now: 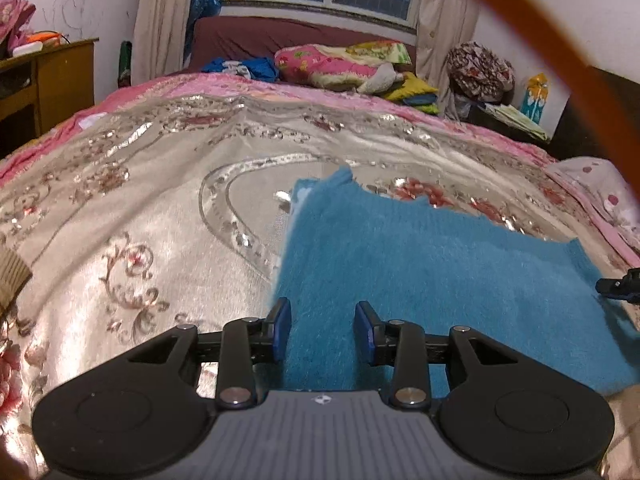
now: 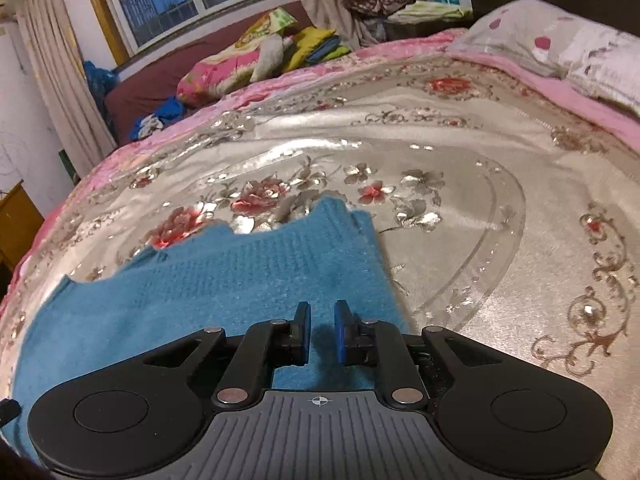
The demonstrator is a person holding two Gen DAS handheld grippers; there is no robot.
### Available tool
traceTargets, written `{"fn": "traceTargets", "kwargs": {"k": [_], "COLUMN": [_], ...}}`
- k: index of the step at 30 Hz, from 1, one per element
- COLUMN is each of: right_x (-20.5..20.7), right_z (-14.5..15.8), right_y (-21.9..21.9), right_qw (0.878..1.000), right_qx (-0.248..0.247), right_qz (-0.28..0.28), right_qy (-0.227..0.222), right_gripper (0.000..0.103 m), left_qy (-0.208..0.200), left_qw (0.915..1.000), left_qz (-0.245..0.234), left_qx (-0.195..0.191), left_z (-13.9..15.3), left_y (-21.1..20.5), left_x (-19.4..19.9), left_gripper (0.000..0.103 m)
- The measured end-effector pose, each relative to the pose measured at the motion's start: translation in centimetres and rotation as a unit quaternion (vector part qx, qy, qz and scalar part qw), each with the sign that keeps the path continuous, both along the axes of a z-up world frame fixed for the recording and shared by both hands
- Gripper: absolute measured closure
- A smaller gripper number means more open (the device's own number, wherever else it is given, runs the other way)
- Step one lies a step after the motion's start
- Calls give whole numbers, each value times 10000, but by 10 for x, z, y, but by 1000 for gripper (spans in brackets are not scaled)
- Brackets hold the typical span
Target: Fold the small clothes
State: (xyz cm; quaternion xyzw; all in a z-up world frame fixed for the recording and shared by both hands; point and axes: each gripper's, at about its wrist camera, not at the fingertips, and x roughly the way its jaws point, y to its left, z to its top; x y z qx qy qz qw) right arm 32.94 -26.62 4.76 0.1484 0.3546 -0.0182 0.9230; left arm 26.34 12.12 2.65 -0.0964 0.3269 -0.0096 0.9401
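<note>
Lying flat on the bedspread (image 1: 160, 208): blue knit (image 1: 420, 264). Left gripper (image 1: 323, 330) is hovering partly open, empty; right gripper (image 2: 322, 330) is gaping narrowly, holding nothing.

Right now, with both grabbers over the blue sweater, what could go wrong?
1. Both the left gripper and right gripper are open above the blue sweater, so a pinch might catch too little of the fuzzy knit and slip.
2. The bedspread looks shiny and slick; the sweater may slide while it is folded.
</note>
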Motion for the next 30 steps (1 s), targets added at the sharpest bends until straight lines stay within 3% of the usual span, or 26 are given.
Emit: {"fn": "traceTargets", "kwargs": {"k": [5, 14, 20, 24, 30], "right_x": [-2, -4, -5, -4, -3], "right_z": [-13, 11, 10, 8, 14], "right_y": [18, 49, 75, 94, 114], "right_qw": [9992, 9971, 9964, 9943, 9932], "right_qx": [-364, -679, -563, -664, -664], "right_qz": [6, 180, 423, 589, 764], "right_qy": [186, 283, 473, 590, 570], "right_gripper": [88, 85, 85, 75, 75], "left_qy": [75, 128, 137, 157, 172], "left_qw": [9999, 9998, 9995, 9993, 9991], "left_qz": [-97, -153, -200, -221, -269], "left_qx": [3, -95, -184, -252, -286], "left_z": [2, 5, 8, 9, 10], "left_y": [3, 5, 8, 10, 11], "left_x": [-4, -8, -12, -12, -14], "left_gripper": [60, 57, 54, 53, 50]}}
